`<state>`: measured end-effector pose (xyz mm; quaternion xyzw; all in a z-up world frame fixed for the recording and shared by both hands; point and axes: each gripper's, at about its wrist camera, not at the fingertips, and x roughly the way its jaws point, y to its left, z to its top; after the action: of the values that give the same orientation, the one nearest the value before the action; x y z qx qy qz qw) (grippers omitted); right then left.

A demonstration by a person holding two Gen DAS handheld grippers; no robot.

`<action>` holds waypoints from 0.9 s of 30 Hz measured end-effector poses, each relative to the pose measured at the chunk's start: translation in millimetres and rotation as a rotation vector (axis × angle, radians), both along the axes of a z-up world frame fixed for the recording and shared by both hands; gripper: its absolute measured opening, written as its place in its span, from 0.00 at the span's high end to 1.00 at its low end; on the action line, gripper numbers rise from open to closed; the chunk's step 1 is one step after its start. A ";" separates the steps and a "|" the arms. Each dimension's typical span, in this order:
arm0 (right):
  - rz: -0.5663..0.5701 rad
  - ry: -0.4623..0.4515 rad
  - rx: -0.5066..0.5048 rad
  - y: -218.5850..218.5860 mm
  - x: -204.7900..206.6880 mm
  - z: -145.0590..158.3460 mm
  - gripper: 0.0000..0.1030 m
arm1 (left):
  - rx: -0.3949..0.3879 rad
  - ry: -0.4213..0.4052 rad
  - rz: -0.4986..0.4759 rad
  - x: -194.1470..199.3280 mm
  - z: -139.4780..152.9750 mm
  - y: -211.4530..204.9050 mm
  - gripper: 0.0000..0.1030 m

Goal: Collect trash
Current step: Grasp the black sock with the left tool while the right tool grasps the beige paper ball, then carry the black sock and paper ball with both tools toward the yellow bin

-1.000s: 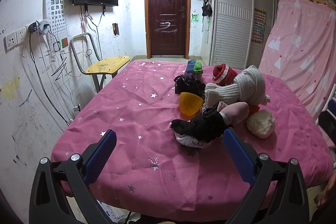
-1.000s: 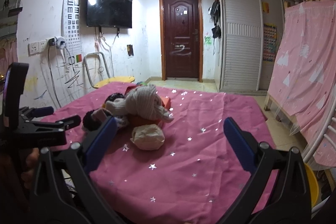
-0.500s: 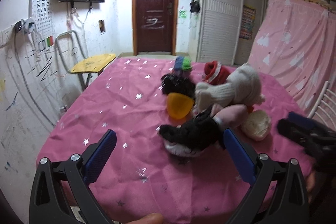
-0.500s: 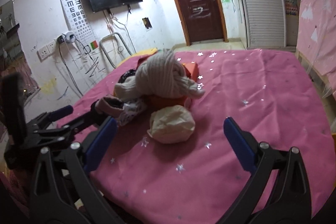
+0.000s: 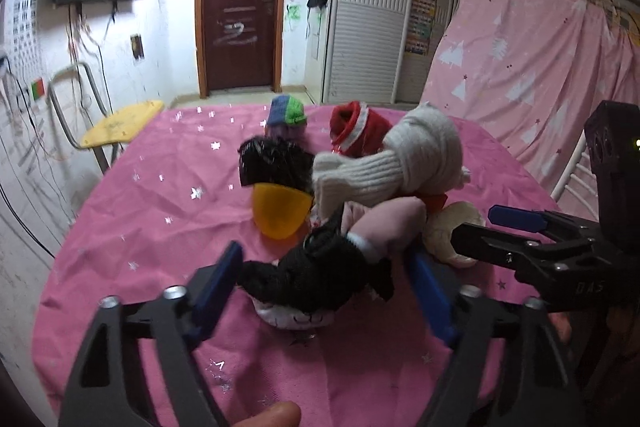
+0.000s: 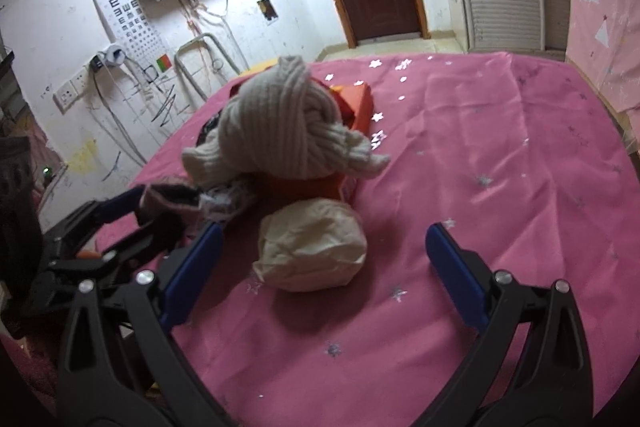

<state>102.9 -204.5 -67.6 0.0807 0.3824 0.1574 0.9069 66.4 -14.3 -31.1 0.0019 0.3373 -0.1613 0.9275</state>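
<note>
Now left gripper [image 5: 324,279] jaws closing around one black sock [image 5: 316,279]; right gripper [image 6: 320,259] jaws wide, one paper wad [image 6: 312,247] between.

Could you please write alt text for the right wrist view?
The right tool, open, frames a crumpled cream wad on a pink starred cloth. Behind it a knotted beige knit sits on an orange box.

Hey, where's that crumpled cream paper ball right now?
The crumpled cream paper ball lies on the pink star-print cover, centred in the right wrist view between the open right tool's blue fingers, just in front of the orange box.
</note>
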 end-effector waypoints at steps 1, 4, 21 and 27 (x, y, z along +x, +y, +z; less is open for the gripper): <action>0.003 0.004 -0.004 0.9 0.9 -0.2 0.06 | -0.018 0.012 -0.007 1.7 -1.8 4.3 0.43; 0.015 0.009 -0.029 5.5 3.4 0.0 0.20 | -0.047 0.011 -0.014 1.2 -0.8 10.7 0.54; 0.009 -0.112 0.003 -6.6 -20.9 21.9 0.49 | -0.063 -0.080 0.029 -19.5 27.6 15.6 0.64; -0.083 -0.173 0.006 -37.1 -34.9 38.2 0.49 | -0.064 -0.128 -0.014 -27.8 48.7 -7.5 0.64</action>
<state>68.0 -241.6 -29.4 0.0853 0.2984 0.1273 0.9421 38.6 -21.8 17.7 -0.0150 0.2720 -0.1781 0.9456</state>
